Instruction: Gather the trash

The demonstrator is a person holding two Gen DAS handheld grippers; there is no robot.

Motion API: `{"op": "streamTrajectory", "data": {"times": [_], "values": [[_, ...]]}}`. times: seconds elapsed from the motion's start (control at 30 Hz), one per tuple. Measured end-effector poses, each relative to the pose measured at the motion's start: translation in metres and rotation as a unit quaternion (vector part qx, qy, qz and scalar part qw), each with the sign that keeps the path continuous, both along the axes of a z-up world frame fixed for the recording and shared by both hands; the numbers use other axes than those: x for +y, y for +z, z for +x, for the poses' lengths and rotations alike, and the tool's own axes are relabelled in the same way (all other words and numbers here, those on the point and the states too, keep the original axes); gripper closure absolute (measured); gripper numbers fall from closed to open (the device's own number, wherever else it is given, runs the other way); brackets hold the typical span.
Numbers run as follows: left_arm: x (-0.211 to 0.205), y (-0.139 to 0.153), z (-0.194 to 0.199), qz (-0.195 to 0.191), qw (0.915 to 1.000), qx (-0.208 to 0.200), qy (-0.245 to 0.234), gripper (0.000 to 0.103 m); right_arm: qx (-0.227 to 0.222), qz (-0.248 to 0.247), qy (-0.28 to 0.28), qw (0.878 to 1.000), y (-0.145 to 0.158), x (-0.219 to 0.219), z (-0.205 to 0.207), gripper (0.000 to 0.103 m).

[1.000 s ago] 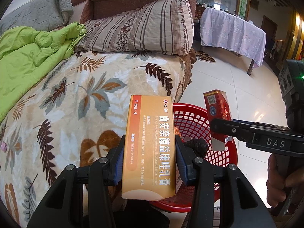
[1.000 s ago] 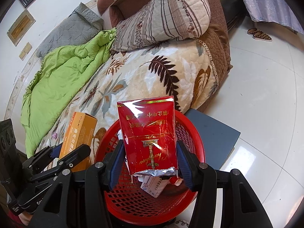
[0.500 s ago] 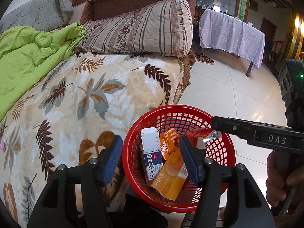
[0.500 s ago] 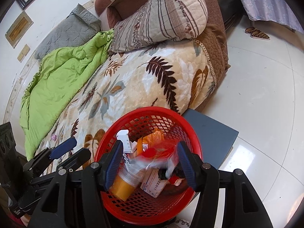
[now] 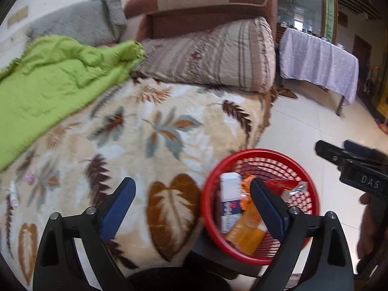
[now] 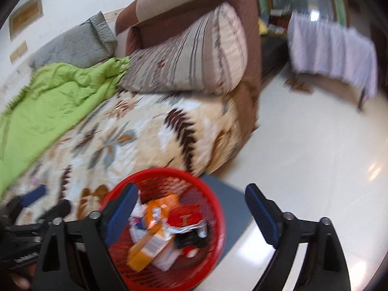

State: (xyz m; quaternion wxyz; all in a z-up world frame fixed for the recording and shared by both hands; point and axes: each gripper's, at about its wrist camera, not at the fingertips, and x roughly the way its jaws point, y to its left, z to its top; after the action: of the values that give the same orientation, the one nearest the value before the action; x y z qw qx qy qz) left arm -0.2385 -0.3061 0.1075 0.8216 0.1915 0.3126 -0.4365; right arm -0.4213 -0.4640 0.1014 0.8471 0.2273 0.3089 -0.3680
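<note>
A red mesh basket [image 5: 209,218] stands on the floor against the bed's edge. In it lie an orange box [image 5: 245,232], a white box [image 5: 229,201] and a red foil packet [image 5: 281,184]. My left gripper [image 5: 192,206] hangs above the bed edge and the basket's left rim, its jaws opening wide with nothing held between them. The right wrist view shows the same basket [image 6: 169,171], the orange box [image 6: 145,249] and the red packet [image 6: 184,219]. My right gripper [image 6: 191,214] is over the basket's right side, its jaws also opening and empty.
The bed's leaf-patterned blanket [image 5: 155,131] carries a green quilt [image 5: 48,87], a striped pillow [image 5: 213,55] and two small bits [image 5: 13,194] at the far left. A grey-blue mat [image 6: 230,208] lies under the basket. A cloth-covered table [image 5: 317,60] stands beyond the tiled floor [image 6: 315,157].
The left gripper let go of the orange box and the right one of the red packet; both now lie in the basket. Both jaws spread wide and both grippers rose.
</note>
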Motion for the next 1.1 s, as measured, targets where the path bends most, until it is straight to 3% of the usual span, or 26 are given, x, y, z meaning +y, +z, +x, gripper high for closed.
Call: {"op": "streamTrajectory", "data": {"times": [0.1,0.3,0.5,0.63,0.83,0.97,1.1], "values": [[0.011,0.004,0.002,-0.005,0.9998,-0.015,0.010,0.007,0.020,-0.036,-0.022,0.999,0.008,0.010,0.003,0.002],[0.025,0.005,0.008,-0.004,0.9993,-0.024,0.030,0.006,0.042,-0.088,-0.086,0.992,0.014,0.023,0.005,0.001],[0.036,0.007,0.008,0.011,0.9964,-0.060,0.058,0.006,0.057,-0.099,-0.126,0.985,0.017,0.031,0.006,0.000],[0.043,0.010,0.009,0.019,0.9940,-0.084,0.068,0.005,0.091,-0.081,-0.116,0.986,0.012,0.035,0.015,0.001],[0.071,0.021,0.011,0.000,0.9919,-0.097,0.081,0.004,0.080,-0.088,-0.120,0.986,0.012,0.054,0.017,0.001],[0.091,0.023,0.013,0.009,0.9875,-0.116,0.106,0.003,0.088,-0.094,-0.101,0.986,0.013,0.073,0.029,0.001],[0.119,0.022,0.020,0.010,0.9849,-0.107,0.135,0.003,0.076,-0.090,-0.077,0.990,0.014,0.099,0.036,0.001]]}}
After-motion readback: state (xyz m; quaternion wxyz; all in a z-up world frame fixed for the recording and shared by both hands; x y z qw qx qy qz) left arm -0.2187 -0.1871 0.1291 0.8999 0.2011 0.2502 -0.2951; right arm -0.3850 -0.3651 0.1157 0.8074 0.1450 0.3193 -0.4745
